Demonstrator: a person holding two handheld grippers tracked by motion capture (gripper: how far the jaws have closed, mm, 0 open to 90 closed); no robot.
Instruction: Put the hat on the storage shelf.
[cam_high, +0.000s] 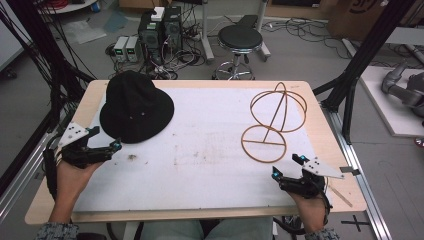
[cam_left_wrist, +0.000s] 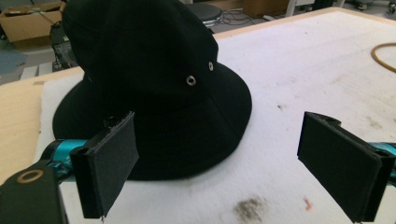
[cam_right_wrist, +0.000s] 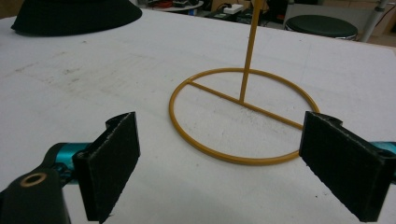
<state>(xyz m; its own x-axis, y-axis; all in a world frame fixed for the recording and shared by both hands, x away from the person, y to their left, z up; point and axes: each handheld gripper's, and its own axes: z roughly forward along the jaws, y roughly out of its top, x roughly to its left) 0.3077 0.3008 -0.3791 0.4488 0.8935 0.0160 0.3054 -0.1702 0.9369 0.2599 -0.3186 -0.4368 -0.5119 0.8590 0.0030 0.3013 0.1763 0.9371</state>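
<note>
On the bench (cam_high: 200, 220), black hat (cam_high: 135, 106) far left, wire stand (cam_high: 272, 120) right. Near the hat, left tool (cam_high: 104, 140) released, empty. Near the stand's base ring, right tool (cam_high: 288, 167) released too.

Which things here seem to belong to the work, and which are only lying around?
Probably for the job: black hat; wire hat stand; left gripper and right gripper, both open.

Just around: stool; computer boxes; floor cables.
</note>
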